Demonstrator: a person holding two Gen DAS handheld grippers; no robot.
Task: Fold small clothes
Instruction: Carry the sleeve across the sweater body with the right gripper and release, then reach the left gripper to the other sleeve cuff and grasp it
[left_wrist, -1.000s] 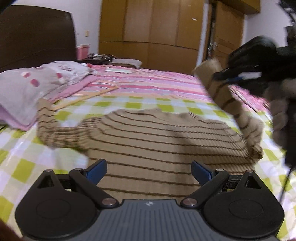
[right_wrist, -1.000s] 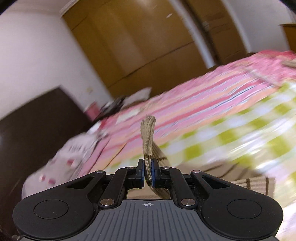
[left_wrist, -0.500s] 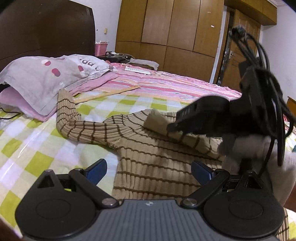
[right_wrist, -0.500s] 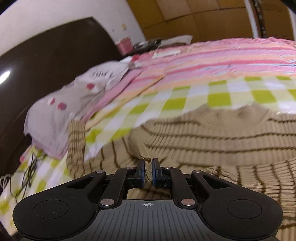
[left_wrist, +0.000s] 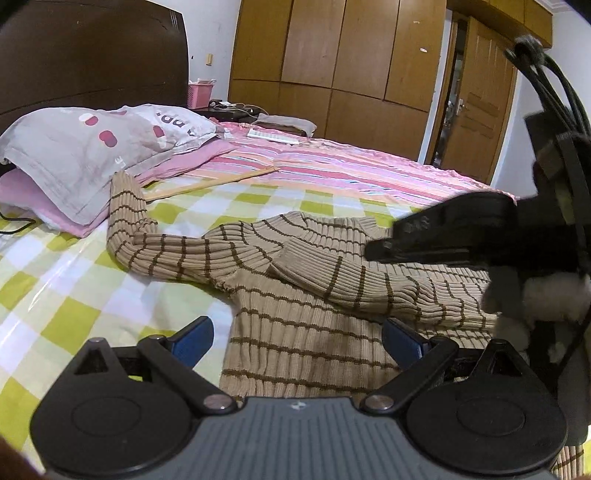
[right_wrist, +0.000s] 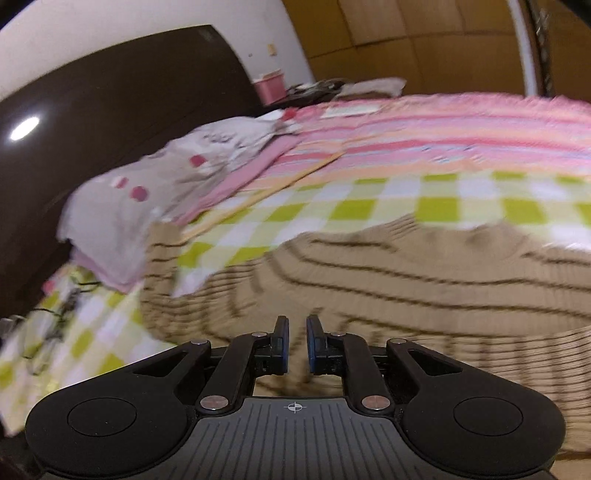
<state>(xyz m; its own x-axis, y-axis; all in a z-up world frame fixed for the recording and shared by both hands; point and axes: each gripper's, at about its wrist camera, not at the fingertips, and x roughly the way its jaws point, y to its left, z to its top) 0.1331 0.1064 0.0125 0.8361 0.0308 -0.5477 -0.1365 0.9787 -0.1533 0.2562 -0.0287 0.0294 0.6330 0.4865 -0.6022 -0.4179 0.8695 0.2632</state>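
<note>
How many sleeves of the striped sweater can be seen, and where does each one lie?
2. One sleeve lies folded across the chest of the striped sweater. The other sleeve stretches out over the checked sheet toward the pillow.

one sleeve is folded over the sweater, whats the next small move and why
Probably move the open left gripper to the cuff of the unfolded sleeve by the pillow. That sleeve lies stretched out on the bed, while the other sleeve already lies across the striped sweater and the right gripper has parted, empty.

Dim indoor light (right view motion-blurred)
</note>
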